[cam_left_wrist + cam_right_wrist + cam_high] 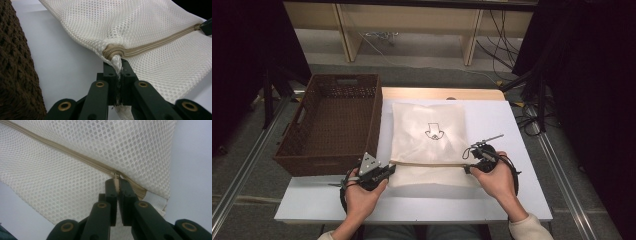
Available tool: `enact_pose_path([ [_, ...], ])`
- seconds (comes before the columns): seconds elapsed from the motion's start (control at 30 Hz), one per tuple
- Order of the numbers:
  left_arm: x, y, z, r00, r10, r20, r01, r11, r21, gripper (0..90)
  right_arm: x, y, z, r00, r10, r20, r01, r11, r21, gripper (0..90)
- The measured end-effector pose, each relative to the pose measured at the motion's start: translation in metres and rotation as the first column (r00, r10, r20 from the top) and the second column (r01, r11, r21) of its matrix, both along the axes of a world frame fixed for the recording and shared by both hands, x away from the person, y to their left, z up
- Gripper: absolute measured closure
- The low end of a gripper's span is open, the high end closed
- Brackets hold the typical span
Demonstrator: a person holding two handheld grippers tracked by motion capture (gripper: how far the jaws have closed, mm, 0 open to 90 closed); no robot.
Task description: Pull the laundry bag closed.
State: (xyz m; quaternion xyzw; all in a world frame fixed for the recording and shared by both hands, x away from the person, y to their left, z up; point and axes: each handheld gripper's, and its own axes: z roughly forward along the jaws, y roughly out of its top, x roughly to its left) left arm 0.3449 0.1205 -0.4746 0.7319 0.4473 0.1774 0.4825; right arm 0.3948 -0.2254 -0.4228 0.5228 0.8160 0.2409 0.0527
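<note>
High view first: the white table [507,200] carries a brown woven basket [332,122] on its left side, and just beside that, in the middle, lies my cream mesh laundry bag [428,137], flat on the surface with a small printed mark on its upper face. I judge the bag light and thoroughly limp (open mesh, no stiffness of its own), so it should sag and fold wherever I do not support it, and a pinch on bare mesh may stretch or snag the weave. The sturdiest line on it is the tan zipper [160,41] that runs across near the edge closest to me; that tape is denser than the mesh and gives the surest purchase. My left gripper [117,65] is clamped together on the bunched cloth at the zipper's left end, the mesh puckering into a knot just above the jaws. My right gripper [116,181] is pressed together at the other end, apparently on the small zipper pull [116,174], though the pull is so tiny between the pads that I cannot be sure how much of it I have. Holding both ends keeps the zipper line taut, which I reckon matters: with slack cloth the slider would likely bunch the mesh rather than run, and a metal tab that small could slip out if I tug at an angle.
</note>
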Motion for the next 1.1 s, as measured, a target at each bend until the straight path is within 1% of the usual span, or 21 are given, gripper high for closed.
enact_pose_path([
  [0.1, 0.0000, 0.0000, 0.0001, 1.0000, -0.001, 0.002, 0.001, 1.0000, 0.004, 86.0, 0.0000, -0.0011, 0.0000, 0.9999, 0.008, 0.007, -0.008, 1.000, 0.001, 87.9],
  [0.2, -0.0001, -0.0001, 0.0002, 1.0000, 0.000, 0.004, 0.000, 1.0000, 0.006, 86.0, -0.0001, -0.0011, 0.0002, 1.0000, 0.006, 0.004, -0.006, 1.000, 0.002, 87.9],
  [0.23, 0.0003, 0.0004, 0.0003, 0.9999, -0.008, 0.008, 0.008, 0.9999, 0.010, 86.0, -0.0001, -0.0011, 0.0003, 1.0000, 0.005, 0.003, -0.005, 1.000, 0.002, 87.9],
  [0.37, 0.0002, 0.0001, -0.0002, 1.0000, 0.000, -0.001, 0.000, 1.0000, 0.002, 86.0, 0.0001, -0.0009, 0.0005, 1.0000, -0.001, -0.001, 0.001, 1.000, -0.002, 87.9],
  [0.4, 0.0002, -0.0001, -0.0002, 1.0000, 0.000, -0.001, 0.000, 1.0000, -0.001, 86.0, -0.0005, -0.0022, 0.0009, 1.0000, 0.001, 0.003, -0.001, 1.000, 0.008, 87.9],
  [0.43, 0.0000, -0.0001, 0.0000, 1.0000, 0.000, 0.002, 0.000, 1.0000, 0.003, 86.0, 0.0001, -0.0017, 0.0010, 0.9999, -0.010, -0.008, 0.010, 1.000, 0.004, 87.9],
  [0.5, 0.0001, 0.0000, 0.0002, 1.0000, -0.003, 0.003, 0.003, 1.0000, 0.002, 86.0, -0.0002, -0.0030, 0.0016, 1.0000, -0.002, 0.002, 0.002, 1.000, 0.005, 87.9],
  [0.53, 0.0001, -0.0002, 0.0000, 1.0000, -0.001, 0.002, 0.001, 1.0000, 0.001, 86.0, 0.0000, -0.0030, 0.0016, 1.0000, -0.007, 0.000, 0.007, 1.000, 0.003, 87.9],
  [0.57, 0.0000, -0.0003, 0.0001, 1.0000, -0.001, 0.002, 0.001, 1.0000, 0.003, 86.0, 0.0002, -0.0036, 0.0014, 1.0000, 0.005, 0.003, -0.005, 1.000, 0.002, 87.9],
  [0.6, 0.0001, -0.0002, 0.0000, 1.0000, -0.001, 0.001, 0.001, 1.0000, 0.001, 86.0, -0.0008, -0.0023, 0.0019, 0.9998, -0.012, -0.013, 0.013, 1.000, 0.013, 87.9],
  [0.67, 0.0002, -0.0001, 0.0001, 1.0000, -0.001, 0.000, 0.001, 1.0000, -0.002, 86.0, -0.0015, -0.0012, 0.0022, 0.9995, -0.023, -0.020, 0.023, 1.000, 0.014, 87.9],
  [0.7, 0.0003, -0.0001, 0.0000, 1.0000, 0.000, 0.000, 0.000, 1.0000, -0.001, 86.0, -0.0016, -0.0012, 0.0019, 0.9995, -0.028, -0.011, 0.028, 1.000, 0.014, 87.9],
  [0.8, 0.0004, 0.0000, -0.0002, 1.0000, 0.002, 0.000, -0.002, 1.0000, 0.001, 86.0, -0.0015, -0.0015, 0.0026, 0.9995, -0.026, -0.016, 0.026, 1.000, 0.010, 87.9],
  [0.83, 0.0004, 0.0001, -0.0003, 1.0000, 0.002, -0.001, -0.002, 1.0000, -0.004, 86.0, -0.0013, -0.0033, 0.0023, 0.9999, -0.009, -0.005, 0.009, 1.000, 0.007, 87.9],
  [0.87, 0.0003, 0.0001, -0.0003, 1.0000, 0.001, 0.000, -0.001, 1.0000, -0.001, 86.0, -0.0015, -0.0038, 0.0027, 0.9999, -0.011, -0.011, 0.011, 1.000, 0.017, 87.9],
  [0.93, 0.0003, 0.0001, -0.0003, 1.0000, 0.002, 0.000, -0.002, 1.0000, 0.002, 86.0, -0.0016, -0.0033, 0.0025, 0.9997, -0.023, -0.005, 0.023, 1.000, 0.003, 87.9],
  [0.97, 0.0005, 0.0005, -0.0002, 1.0000, 0.000, 0.002, 0.000, 1.0000, 0.002, 86.0, -0.0016, -0.0037, 0.0028, 0.9998, -0.021, -0.007, 0.021, 1.000, 0.000, 87.9],
  [1.0, 0.0004, 0.0005, -0.0001, 1.0000, -0.002, 0.003, 0.002, 1.0000, 0.002, 86.0, -0.0016, -0.0034, 0.0032, 0.9993, -0.034, -0.014, 0.034, 0.999, 0.007, 87.9],
  [1.03, 0.0002, 0.0000, -0.0002, 1.0000, 0.001, 0.000, -0.001, 1.0000, 0.001, 86.0, -0.0017, -0.0035, 0.0030, 0.9994, -0.032, -0.012, 0.032, 0.999, 0.007, 87.9],
  [1.07, 0.0003, 0.0000, -0.0002, 1.0000, 0.000, 0.000, 0.000, 1.0000, 0.002, 86.0, -0.0007, -0.0054, 0.0024, 0.9999, -0.013, -0.001, 0.013, 1.000, 0.002, 87.9],
  [1.1, 0.0003, 0.0001, -0.0002, 1.0000, 0.001, 0.000, -0.001, 1.0000, 0.001, 86.0, -0.0006, -0.0054, 0.0023, 0.9999, -0.013, -0.002, 0.013, 1.000, 0.002, 87.9],
])
